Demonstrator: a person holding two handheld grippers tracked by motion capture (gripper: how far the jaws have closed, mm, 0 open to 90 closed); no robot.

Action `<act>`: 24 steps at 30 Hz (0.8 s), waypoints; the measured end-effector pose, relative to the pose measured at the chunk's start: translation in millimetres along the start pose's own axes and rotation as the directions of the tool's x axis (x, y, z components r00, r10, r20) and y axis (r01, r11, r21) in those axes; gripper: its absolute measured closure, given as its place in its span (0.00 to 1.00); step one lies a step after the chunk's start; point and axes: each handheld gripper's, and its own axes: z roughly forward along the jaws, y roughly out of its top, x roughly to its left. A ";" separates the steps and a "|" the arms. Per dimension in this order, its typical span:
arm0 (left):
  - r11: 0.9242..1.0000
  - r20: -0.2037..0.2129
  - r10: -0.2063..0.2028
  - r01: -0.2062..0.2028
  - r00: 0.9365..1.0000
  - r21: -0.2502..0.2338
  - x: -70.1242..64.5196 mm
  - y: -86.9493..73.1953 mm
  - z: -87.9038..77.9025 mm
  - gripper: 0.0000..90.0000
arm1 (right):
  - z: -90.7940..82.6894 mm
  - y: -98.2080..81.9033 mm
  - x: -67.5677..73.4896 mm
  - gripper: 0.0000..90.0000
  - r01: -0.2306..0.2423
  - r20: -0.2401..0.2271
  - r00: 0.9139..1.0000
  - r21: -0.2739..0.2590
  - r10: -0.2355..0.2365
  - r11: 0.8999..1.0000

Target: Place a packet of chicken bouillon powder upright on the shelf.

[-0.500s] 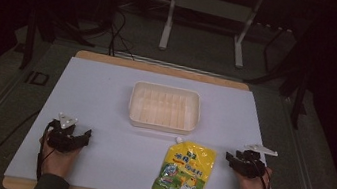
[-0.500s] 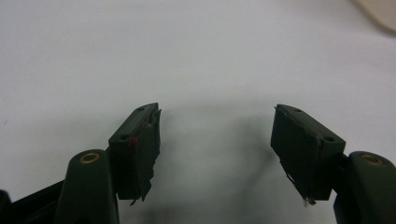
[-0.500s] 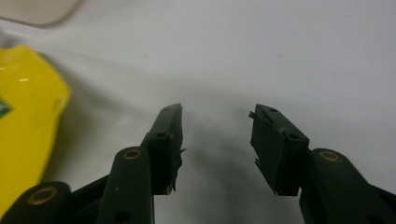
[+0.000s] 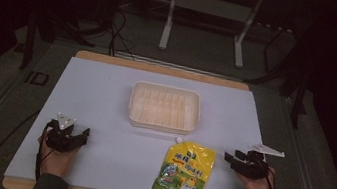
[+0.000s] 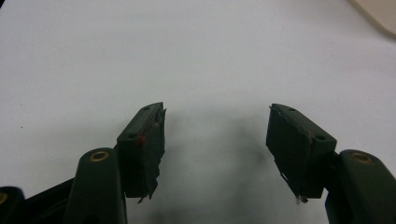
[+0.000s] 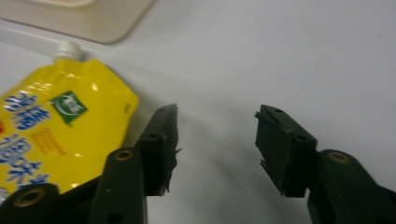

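bare tray (image 4: 162,124), pouch (image 4: 184,173) beside

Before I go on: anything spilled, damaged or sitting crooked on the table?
Nothing spilled. The yellow pouch lies flat, capped, slightly tilted, just in front of the empty tray. One oddity: the pad lining on the left gripper and right gripper looks frayed at the edges.
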 end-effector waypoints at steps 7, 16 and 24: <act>1.000 -0.010 0.016 -0.016 1.000 0.005 -2.0 -0.1 0.5 0.40 | -3.2 4.8 8.3 0.46 0.035 -0.041 0.999 -0.009 -0.035 0.999; 1.000 -0.017 0.028 -0.028 0.999 0.009 -3.4 0.0 1.0 0.39 | 0.6 6.3 14.7 0.38 0.061 -0.091 0.994 0.001 -0.060 0.998; 0.999 -0.023 0.035 -0.035 0.999 0.009 -4.1 0.0 0.8 0.39 | 10.2 6.8 23.3 0.35 0.085 -0.124 0.989 0.019 -0.082 0.996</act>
